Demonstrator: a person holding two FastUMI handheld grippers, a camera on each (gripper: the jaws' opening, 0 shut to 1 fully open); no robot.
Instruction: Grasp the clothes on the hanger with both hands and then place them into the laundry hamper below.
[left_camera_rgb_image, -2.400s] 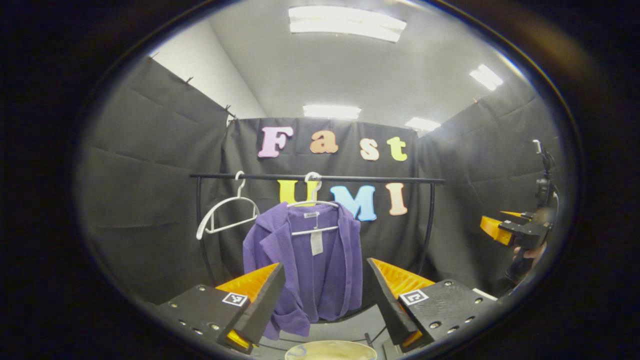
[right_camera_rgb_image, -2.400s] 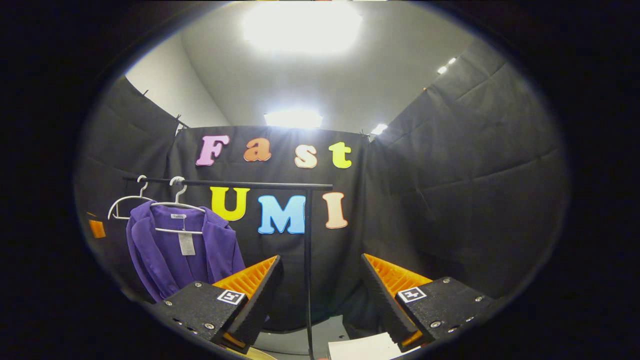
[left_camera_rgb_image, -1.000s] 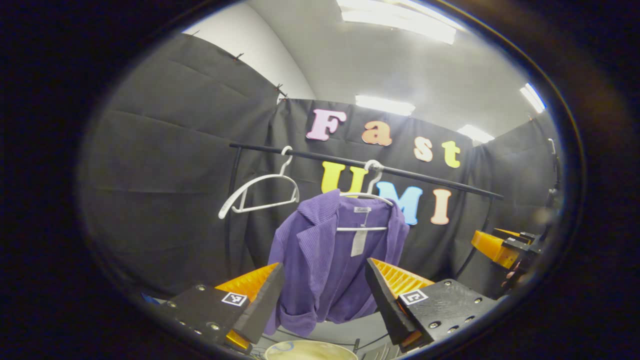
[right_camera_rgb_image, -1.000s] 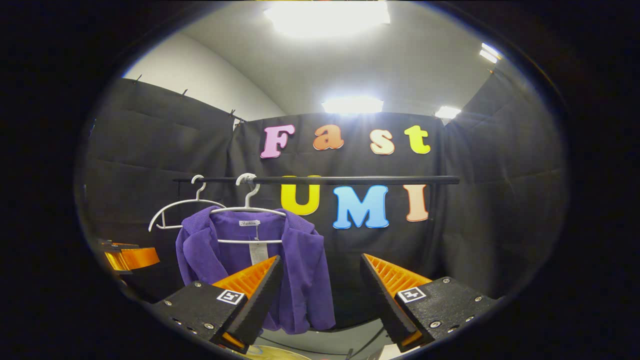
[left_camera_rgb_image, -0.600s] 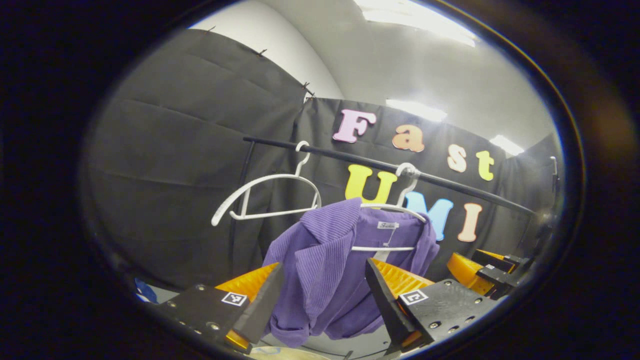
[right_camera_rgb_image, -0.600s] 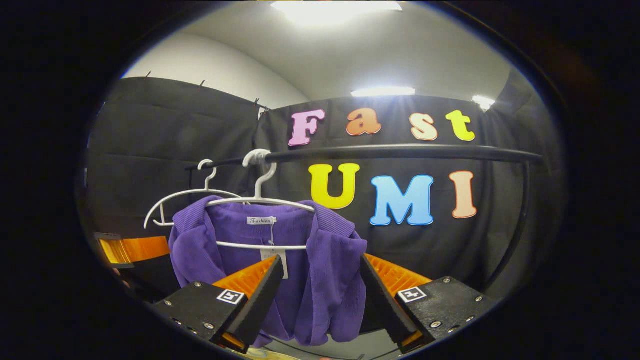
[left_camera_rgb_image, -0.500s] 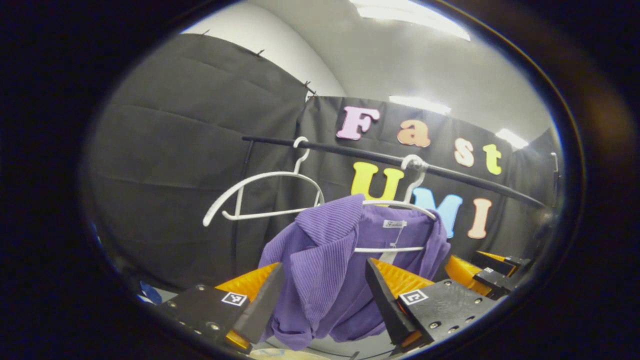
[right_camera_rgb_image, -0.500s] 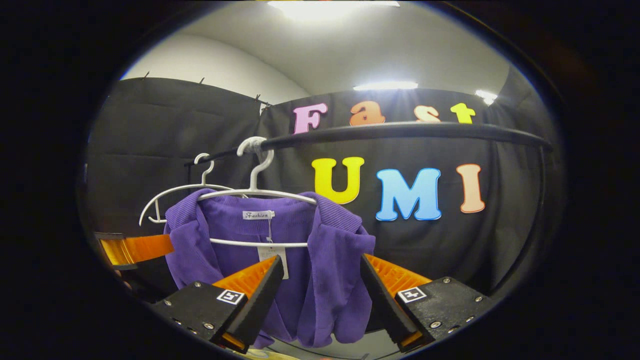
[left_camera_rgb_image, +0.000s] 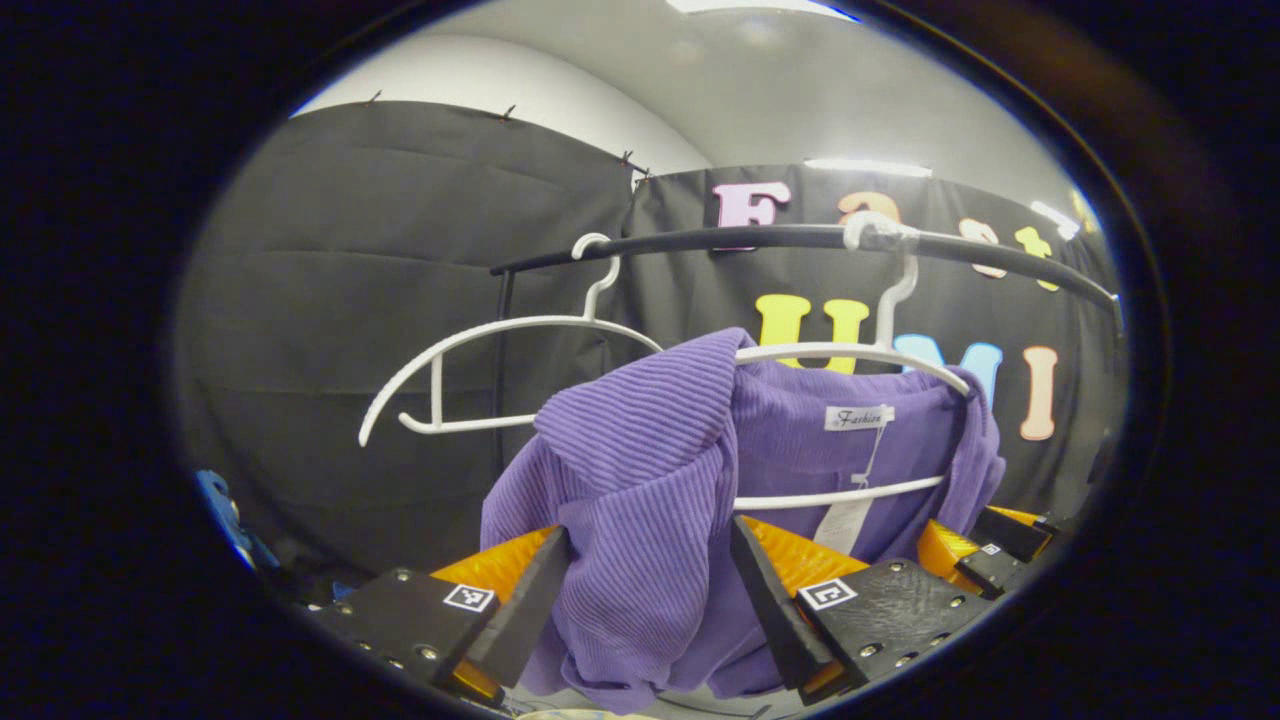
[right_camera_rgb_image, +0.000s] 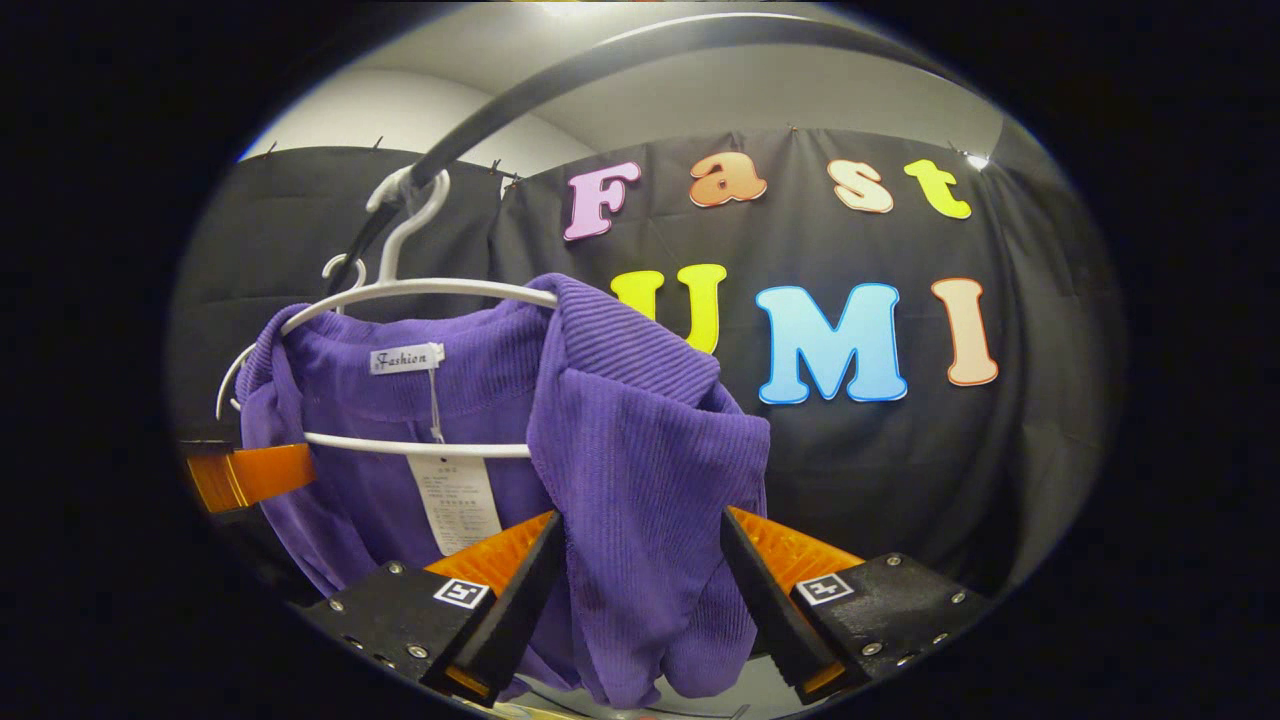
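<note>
A purple ribbed garment (left_camera_rgb_image: 640, 470) hangs on a white hanger (left_camera_rgb_image: 860, 352) from a black rail (left_camera_rgb_image: 760, 238). In the left gripper view my left gripper (left_camera_rgb_image: 648, 535) is open, and the garment's near shoulder and front panel hang between its fingers. In the right gripper view the same garment (right_camera_rgb_image: 640, 450) drapes from its hanger (right_camera_rgb_image: 420, 290), and my right gripper (right_camera_rgb_image: 641, 520) stands open around the other shoulder panel. Each gripper also shows at the edge of the other's view, the right gripper (left_camera_rgb_image: 990, 555) low on the right and the left gripper (right_camera_rgb_image: 250, 475) at the left.
An empty white hanger (left_camera_rgb_image: 480, 340) hangs on the rail just left of the garment. The rail (right_camera_rgb_image: 600, 60) arcs close overhead in the right gripper view. A white paper tag (right_camera_rgb_image: 455, 500) dangles inside the garment. A sliver of pale hamper rim (left_camera_rgb_image: 575, 714) shows below.
Both grippers have moved forward and up to the garment. Its shoulders, earlier beyond the fingertips, now hang between each pair of open fingers. The rail looms much nearer.
</note>
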